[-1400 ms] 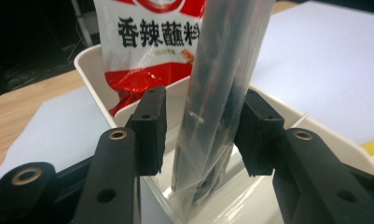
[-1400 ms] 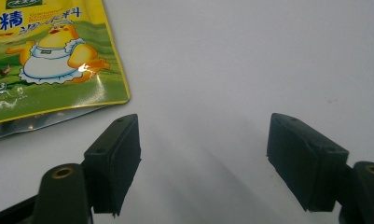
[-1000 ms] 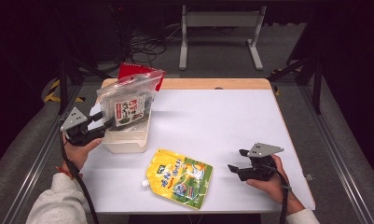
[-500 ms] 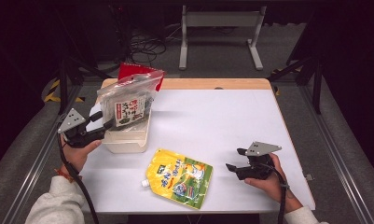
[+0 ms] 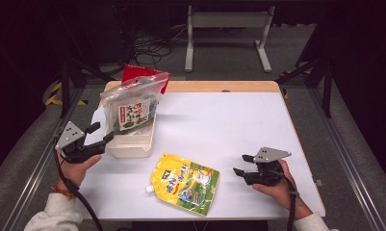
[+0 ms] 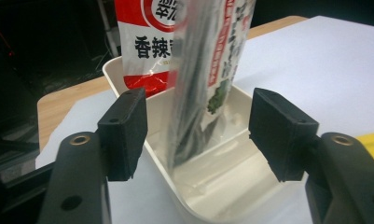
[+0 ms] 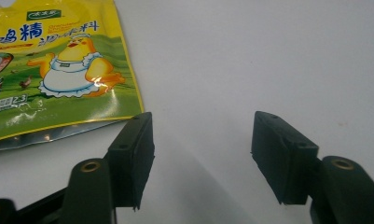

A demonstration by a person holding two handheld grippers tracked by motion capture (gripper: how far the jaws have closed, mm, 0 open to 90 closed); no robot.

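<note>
- Nearest the person, the yellow-green spouted pouch (image 5: 185,184) lay flat on the white tabletop (image 5: 229,125), just in front of the cream bin (image 5: 131,139), with its small white cap pointing toward the near edge.
- To the right of that pouch and apart from it, the right tongs (image 5: 242,164) rested low over the tabletop in the person's right hand (image 5: 277,185), tips pointing at the pouch.
- In the right gripper view the right tongs (image 7: 201,140) had a clear gap with only bare tabletop in it; the jaws had just been closing, yet they held nothing, and the pouch's edge (image 7: 58,70) lay just beyond the left jaw.
- On the left side of the cream bin, the left tongs (image 5: 101,135) were held in the person's left hand (image 5: 75,166), tips near the bin's near left corner.
- In the left gripper view the left tongs (image 6: 198,126) stood apart with nothing pressed between the pads; the jaws had just been opening, and the bin's rim (image 6: 175,191) and the clear bag lay beyond the gap.
- In the cream bin stood a clear seaweed bag (image 5: 133,103), upright and leaning slightly, its lower end down inside the bin (image 6: 208,70).
- Behind it, also in the bin, rose a red and white packet (image 5: 137,73), seen in the left gripper view with red print (image 6: 147,37).
- Beyond the bin, the tabletop's far wooden edge (image 5: 219,86) ran across.
</note>
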